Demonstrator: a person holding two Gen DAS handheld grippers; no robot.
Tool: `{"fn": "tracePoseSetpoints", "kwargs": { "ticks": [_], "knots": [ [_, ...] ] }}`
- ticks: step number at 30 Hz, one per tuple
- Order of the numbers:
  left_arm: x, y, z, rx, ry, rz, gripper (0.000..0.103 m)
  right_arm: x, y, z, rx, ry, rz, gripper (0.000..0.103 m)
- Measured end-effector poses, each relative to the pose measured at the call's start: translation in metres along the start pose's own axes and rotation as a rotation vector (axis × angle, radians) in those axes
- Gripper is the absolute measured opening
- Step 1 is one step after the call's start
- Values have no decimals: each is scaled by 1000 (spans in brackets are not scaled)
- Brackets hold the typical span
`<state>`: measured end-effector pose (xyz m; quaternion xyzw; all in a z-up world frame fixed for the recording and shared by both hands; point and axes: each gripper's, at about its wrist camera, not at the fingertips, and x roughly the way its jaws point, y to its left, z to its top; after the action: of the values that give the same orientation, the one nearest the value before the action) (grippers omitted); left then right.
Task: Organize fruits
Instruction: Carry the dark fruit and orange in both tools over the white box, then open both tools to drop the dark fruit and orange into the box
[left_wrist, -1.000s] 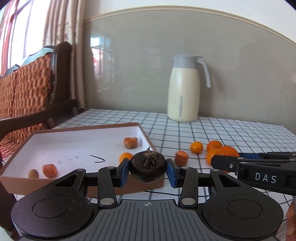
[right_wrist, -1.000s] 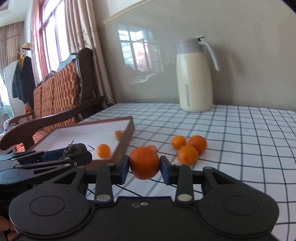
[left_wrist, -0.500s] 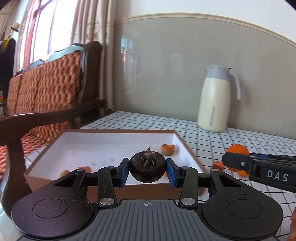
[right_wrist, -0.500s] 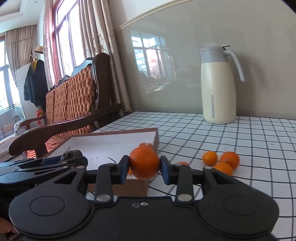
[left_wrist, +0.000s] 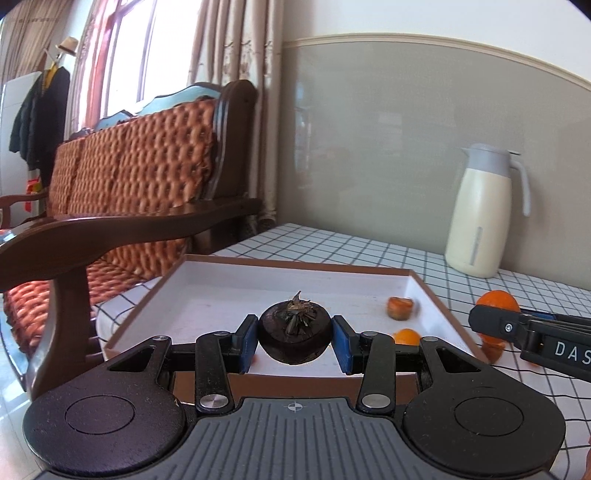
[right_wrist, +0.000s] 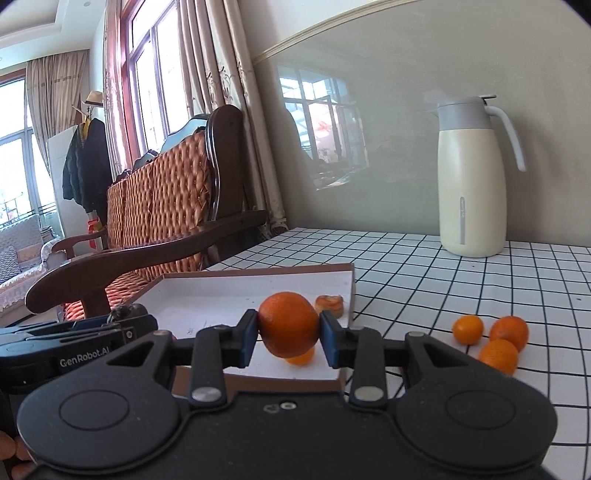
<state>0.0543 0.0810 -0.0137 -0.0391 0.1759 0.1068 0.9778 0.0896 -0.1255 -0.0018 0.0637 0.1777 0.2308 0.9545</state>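
The left hand-held gripper (left_wrist: 294, 339) pinches a dark brown mangosteen (left_wrist: 294, 332) between its blue pads, above the near edge of the white box (left_wrist: 207, 291). The right hand-held gripper (right_wrist: 289, 338) clamps an orange (right_wrist: 289, 324) over the box's near right corner. Two small orange fruits (left_wrist: 400, 307) lie inside the box. Three more oranges (right_wrist: 498, 341) sit together on the checked table (right_wrist: 424, 280), well apart from the cream jug (right_wrist: 471, 177).

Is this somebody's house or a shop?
Most likely a house, a living or dining room: a cushioned wooden sofa, window curtains, a coat on a stand and a jug on a checked tablecloth.
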Motion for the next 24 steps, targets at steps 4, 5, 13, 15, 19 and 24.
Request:
{"fn": "tracePoseSetpoints", "kwargs": {
  "ticks": [4, 5, 13, 15, 19, 24],
  "knots": [
    [3, 10, 1, -10, -4, 22, 43, 7, 4, 0, 1, 0, 5, 28],
    [3, 12, 1, -12, -4, 27, 43, 9, 5, 0, 2, -2, 6, 28],
    [10, 30, 3, -36, -11, 72, 43, 22, 10, 2, 20, -7, 6, 28],
    [13, 33, 6, -41, -15, 83, 43, 26, 10, 3, 24, -9, 5, 28],
    [19, 39, 10, -41, -24, 105, 43, 33, 11, 4, 32, -10, 2, 28],
    [31, 48, 11, -49, -11, 128, 43, 42, 11, 8, 37, -16, -5, 28]
  ]
}}
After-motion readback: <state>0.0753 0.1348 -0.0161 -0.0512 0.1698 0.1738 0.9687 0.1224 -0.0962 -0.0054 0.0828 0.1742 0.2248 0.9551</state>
